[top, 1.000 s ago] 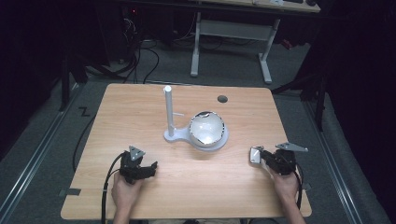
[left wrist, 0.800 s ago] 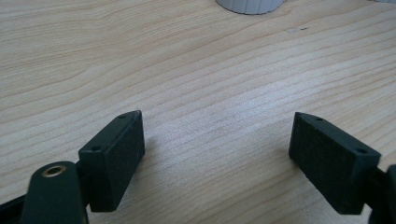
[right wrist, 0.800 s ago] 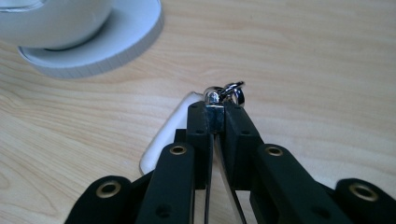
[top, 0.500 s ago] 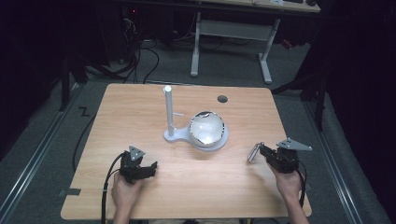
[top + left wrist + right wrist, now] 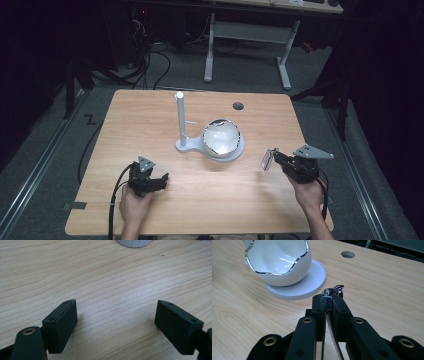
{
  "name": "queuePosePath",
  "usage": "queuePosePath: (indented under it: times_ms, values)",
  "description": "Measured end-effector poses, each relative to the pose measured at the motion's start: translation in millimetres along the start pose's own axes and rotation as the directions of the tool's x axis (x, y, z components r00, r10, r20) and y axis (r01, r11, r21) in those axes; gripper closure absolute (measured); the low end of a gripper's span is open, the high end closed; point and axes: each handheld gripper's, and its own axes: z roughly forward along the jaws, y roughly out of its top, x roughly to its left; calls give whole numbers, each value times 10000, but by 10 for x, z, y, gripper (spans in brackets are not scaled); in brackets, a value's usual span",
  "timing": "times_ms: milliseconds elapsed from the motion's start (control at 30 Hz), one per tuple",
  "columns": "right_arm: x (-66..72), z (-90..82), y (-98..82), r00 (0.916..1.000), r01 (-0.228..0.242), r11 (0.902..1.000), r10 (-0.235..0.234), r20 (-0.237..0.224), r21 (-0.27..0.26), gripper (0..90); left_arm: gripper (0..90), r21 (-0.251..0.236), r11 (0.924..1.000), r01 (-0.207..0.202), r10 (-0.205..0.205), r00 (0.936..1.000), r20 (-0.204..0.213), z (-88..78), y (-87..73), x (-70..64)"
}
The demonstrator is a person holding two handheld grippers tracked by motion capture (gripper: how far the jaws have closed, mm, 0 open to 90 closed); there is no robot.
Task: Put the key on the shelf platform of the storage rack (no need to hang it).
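Jaws: left gripper (image 5: 161, 180) wide apart, empty; right gripper (image 5: 274, 157) clamps 1 metal piece (image 5: 329, 296); 1 bowl (image 5: 221, 137)

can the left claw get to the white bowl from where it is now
Probably yes. The left claw is open and holds nothing, and only bare table lies between it and the white bowl. The stand's post is off to the bowl's left.
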Motion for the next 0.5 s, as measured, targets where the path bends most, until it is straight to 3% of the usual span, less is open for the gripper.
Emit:
queuePosePath:
  times_ms: [500]
  values:
    - [193, 26, 206, 9953, 552, 9981, -571, -786, -264, 823, 185, -5, 10000, 13, -13, 10000, -8, 0, 0, -1]
